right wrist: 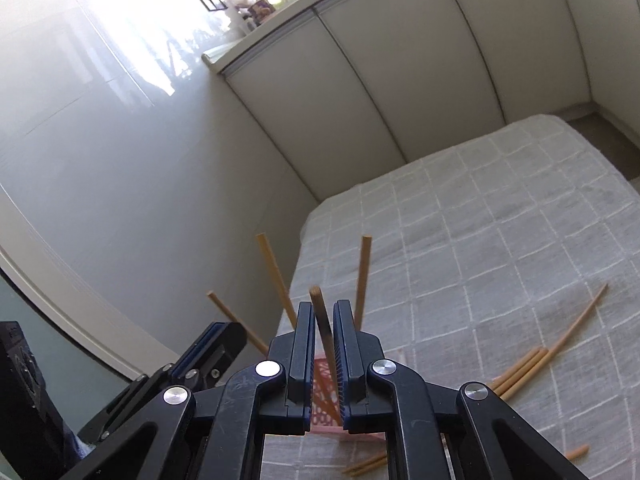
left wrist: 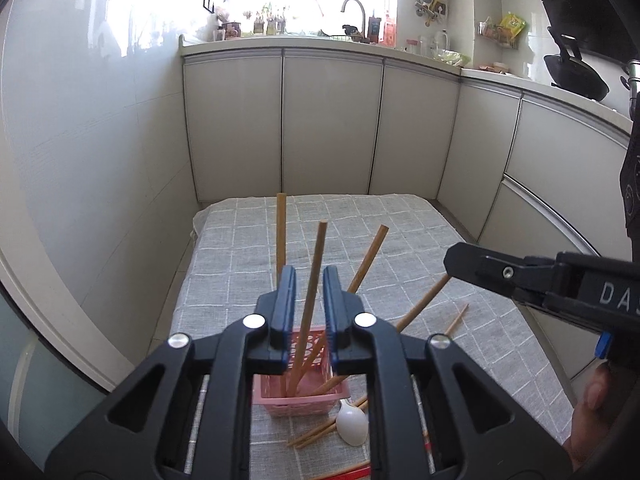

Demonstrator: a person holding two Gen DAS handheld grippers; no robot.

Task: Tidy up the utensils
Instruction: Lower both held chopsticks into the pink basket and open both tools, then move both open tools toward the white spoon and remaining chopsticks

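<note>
A pink plastic basket [left wrist: 301,394] stands on the grey checked tablecloth [left wrist: 400,232] with several wooden chopsticks leaning in it. My left gripper [left wrist: 310,276] is above the basket, its jaws a little apart around one upright chopstick [left wrist: 314,280], not pinching it. My right gripper [right wrist: 322,312] is over the same basket [right wrist: 324,396], its jaws close on either side of a chopstick [right wrist: 322,324] whose lower end reaches into the basket. In the left wrist view the right gripper [left wrist: 450,262] enters from the right. A white spoon [left wrist: 352,424] lies beside the basket.
Loose chopsticks [right wrist: 552,352] lie on the cloth to the right of the basket, and more [left wrist: 320,432] by the spoon. A red-handled item [left wrist: 352,474] lies near the front edge. Grey kitchen cabinets [left wrist: 332,120] stand beyond the table, a white wall on the left.
</note>
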